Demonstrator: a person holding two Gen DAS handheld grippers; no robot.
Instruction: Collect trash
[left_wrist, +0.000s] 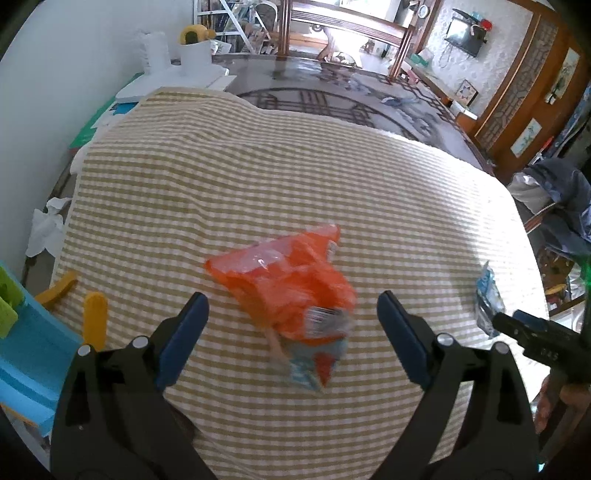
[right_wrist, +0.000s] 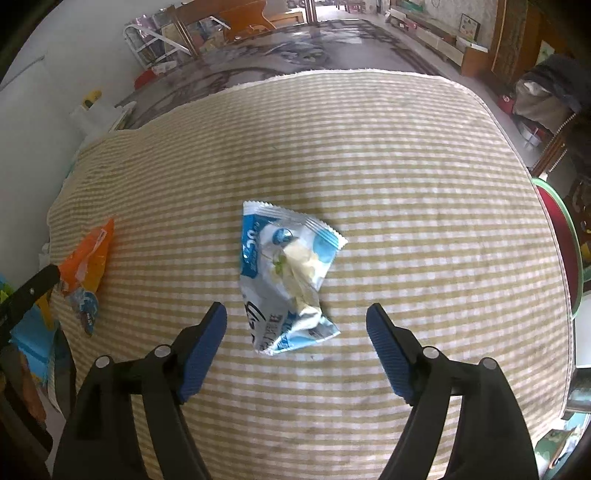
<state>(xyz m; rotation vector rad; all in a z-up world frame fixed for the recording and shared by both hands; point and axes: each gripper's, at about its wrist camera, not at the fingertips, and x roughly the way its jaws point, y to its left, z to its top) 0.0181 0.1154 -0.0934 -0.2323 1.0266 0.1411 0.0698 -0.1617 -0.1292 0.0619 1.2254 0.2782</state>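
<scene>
Hovering over the checked cloth (left_wrist: 258, 177), both of your tools have their jaws spread wide with nothing between the pads. Your left gripper (left_wrist: 293, 314) points down at the orange wrapper (left_wrist: 291, 284), which lies crumpled at the lower centre of the left wrist view, its printed tail reaching toward the bottom of the frame. Your right gripper (right_wrist: 297, 325) is over the blue-and-white wrapper (right_wrist: 288, 273), which sits in the middle of the right wrist view, its lower corner lying between the two blue fingers (right_wrist: 203, 350).

To my eye, each grasp is still to be made. Bring each tool straight down so the pads straddle a raised fold, not a flat edge; thin film tends to slide out or flatten under one pad. Close on the thick, bunched middle of each wrapper. Watch that you do not pinch the cloth with it, since the fabric already ripples and would lift along.

Around you: a blue bin (left_wrist: 26, 354) with yellow pegs (left_wrist: 95, 317) sits at the lower left of the left wrist view, probably where the trash goes. White tissue (left_wrist: 46, 229) lies off the cloth's left edge. The right tool's black tip shows at the lower right of that view, near the blue-and-white wrapper, so keep the two arms apart while you carry.
</scene>
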